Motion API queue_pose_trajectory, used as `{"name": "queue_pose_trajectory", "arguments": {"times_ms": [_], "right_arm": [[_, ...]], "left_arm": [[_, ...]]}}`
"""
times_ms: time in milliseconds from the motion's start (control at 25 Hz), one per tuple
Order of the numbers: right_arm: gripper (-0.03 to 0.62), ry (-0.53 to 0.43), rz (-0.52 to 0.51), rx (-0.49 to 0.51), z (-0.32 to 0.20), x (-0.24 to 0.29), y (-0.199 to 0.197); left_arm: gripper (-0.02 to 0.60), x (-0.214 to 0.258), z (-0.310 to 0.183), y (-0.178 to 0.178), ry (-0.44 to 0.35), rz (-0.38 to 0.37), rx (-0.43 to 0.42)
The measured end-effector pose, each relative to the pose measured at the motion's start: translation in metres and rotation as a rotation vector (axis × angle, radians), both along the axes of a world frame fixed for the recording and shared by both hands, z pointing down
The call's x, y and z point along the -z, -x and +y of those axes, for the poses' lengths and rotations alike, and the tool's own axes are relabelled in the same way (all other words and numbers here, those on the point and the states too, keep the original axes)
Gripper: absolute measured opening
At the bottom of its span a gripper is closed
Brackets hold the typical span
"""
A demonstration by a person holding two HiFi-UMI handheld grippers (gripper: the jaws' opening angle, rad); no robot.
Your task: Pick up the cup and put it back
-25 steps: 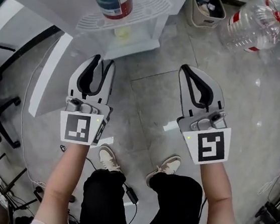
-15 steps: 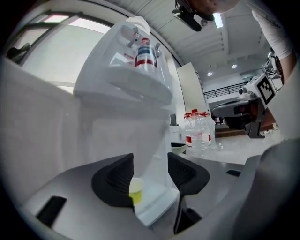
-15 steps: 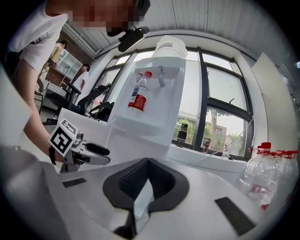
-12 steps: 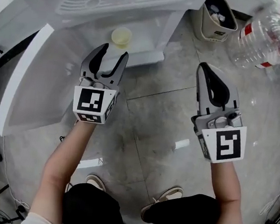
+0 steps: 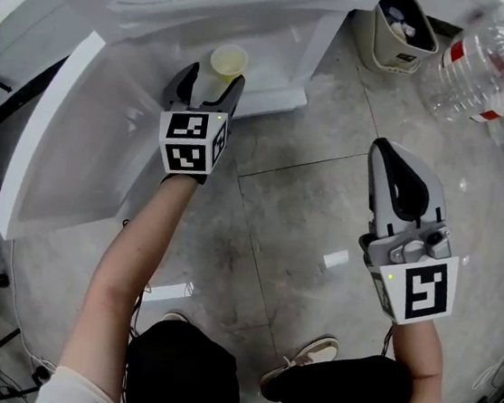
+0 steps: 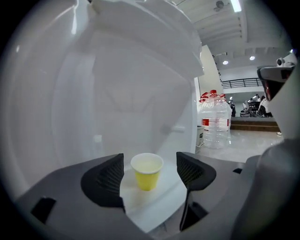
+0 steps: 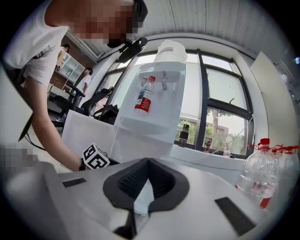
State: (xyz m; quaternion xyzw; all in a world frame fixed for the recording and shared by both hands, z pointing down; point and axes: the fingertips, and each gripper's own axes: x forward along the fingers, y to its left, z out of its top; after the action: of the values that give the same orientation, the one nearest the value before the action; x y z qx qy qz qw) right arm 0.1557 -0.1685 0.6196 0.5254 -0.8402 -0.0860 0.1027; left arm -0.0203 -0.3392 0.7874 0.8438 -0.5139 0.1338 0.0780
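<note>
A small yellow paper cup [image 5: 228, 59] stands upright on the white ledge [image 5: 270, 87] in the water dispenser's niche. In the left gripper view the cup [image 6: 146, 172] sits between the two dark pads [image 6: 104, 180], apart from both. My left gripper [image 5: 212, 82] is open at the cup; its jaws have just been opening and nothing is pressed between them. My right gripper [image 5: 388, 151] hangs over the floor to the right, shut and empty. In the right gripper view its tips [image 7: 149, 162] meet, with the dispenser [image 7: 154, 93] ahead.
The white dispenser body [image 5: 222, 1] overhangs the niche, and a white panel [image 5: 57, 154] stands out at its left. A beige bin [image 5: 405, 28] and large water bottles [image 5: 497, 62] stand at the back right on the grey tile floor [image 5: 296, 211]. The person's shoes [image 5: 306, 353] are below.
My left gripper has moved forward to the cup on the ledge and its jaws have spread wider. My right gripper has drifted lower and to the right, still shut.
</note>
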Motion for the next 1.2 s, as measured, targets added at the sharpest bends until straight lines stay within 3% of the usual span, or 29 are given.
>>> {"name": "queue_pose_trajectory", "arguments": {"times_ms": [160,400,920,1200], "right_arm": [[0.020,-0.024,-0.019,-0.071,0.004,0.022,-0.028],[0.020,-0.028,-0.017,-0.113,0.019,0.036,-0.049],[0.020,-0.016,-0.013,-0.160,0.034,0.036,-0.074],[0.020,-0.017,-0.026,-0.141,0.037,0.036,-0.069]], "left_arm": [[0.392,-0.025,-0.014,-0.018,0.047,-0.010,-0.022],[0.427,-0.047,-0.041,-0.018,0.147,0.037,0.057],[0.426,-0.072,-0.057,-0.021,0.144,-0.075,0.061],[0.423,-0.070,-0.056,-0.019,0.154,-0.079,0.068]]}}
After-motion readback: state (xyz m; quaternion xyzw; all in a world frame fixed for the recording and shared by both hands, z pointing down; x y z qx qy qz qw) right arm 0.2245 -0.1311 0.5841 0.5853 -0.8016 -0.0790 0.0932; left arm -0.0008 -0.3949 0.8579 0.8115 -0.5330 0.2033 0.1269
